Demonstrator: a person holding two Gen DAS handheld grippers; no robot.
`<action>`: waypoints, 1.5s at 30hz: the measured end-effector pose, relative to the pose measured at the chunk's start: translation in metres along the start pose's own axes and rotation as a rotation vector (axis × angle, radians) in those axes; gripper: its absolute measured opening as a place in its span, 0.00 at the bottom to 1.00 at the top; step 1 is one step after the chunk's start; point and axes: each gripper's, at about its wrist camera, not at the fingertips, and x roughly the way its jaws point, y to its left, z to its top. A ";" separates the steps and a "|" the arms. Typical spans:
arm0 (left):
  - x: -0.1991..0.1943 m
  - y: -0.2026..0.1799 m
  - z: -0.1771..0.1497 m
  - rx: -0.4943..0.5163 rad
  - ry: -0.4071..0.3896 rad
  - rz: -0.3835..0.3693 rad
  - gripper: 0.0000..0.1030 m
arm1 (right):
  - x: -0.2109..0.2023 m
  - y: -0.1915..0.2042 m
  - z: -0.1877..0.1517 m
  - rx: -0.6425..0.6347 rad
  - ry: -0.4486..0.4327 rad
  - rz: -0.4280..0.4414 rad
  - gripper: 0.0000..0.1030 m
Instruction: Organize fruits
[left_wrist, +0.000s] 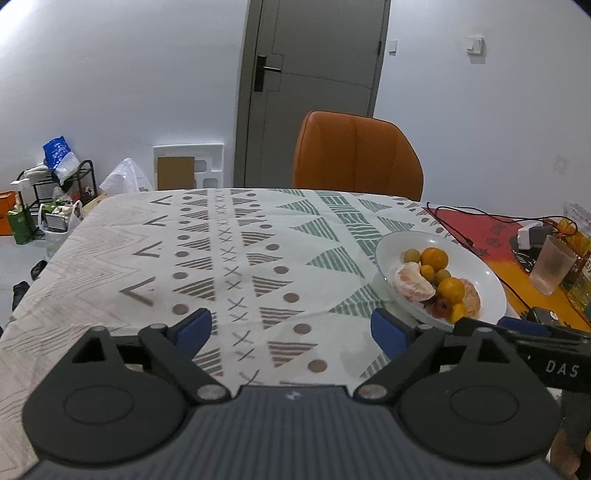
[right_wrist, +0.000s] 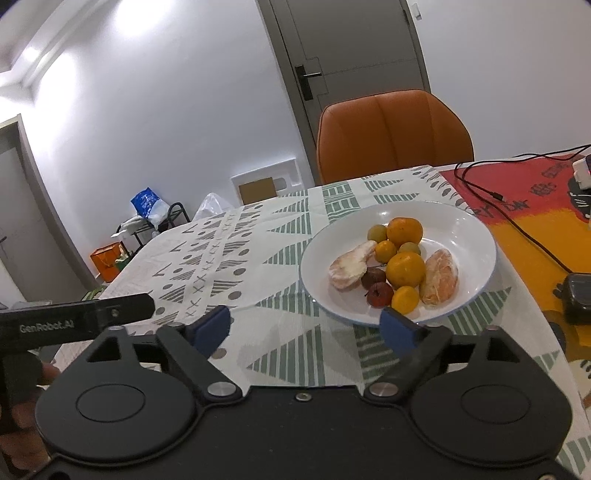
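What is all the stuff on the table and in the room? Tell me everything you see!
plate: one, white, on the tablecloth, holding all the fruit
oranges: two big, orange, middle of the plate
small oranges: three, orange, among the big ones
peeled fruit pieces: two, pale orange, one on each side of the pile
green fruits: two, yellow-green, far side of the pile
red fruits: two, dark red, near side of the pile
tablecloth: one, white with grey and green shapes
mat: one, red and yellow, right of the plate
cup: one, frosted, on the mat
cable: one, black, across the mat
chair: one, orange, behind the table
door: one, grey, behind the chair
left tool: open, holding nothing
right tool: open, holding nothing
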 end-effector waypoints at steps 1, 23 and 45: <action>-0.003 0.002 -0.001 -0.002 -0.003 0.000 0.90 | -0.003 0.001 -0.001 -0.004 -0.002 0.002 0.91; -0.071 0.034 -0.018 -0.019 -0.014 0.026 0.97 | -0.040 0.045 -0.008 -0.059 -0.025 0.025 1.00; -0.099 0.046 -0.015 -0.014 -0.033 0.064 0.98 | -0.066 0.059 0.000 -0.088 -0.043 0.088 1.00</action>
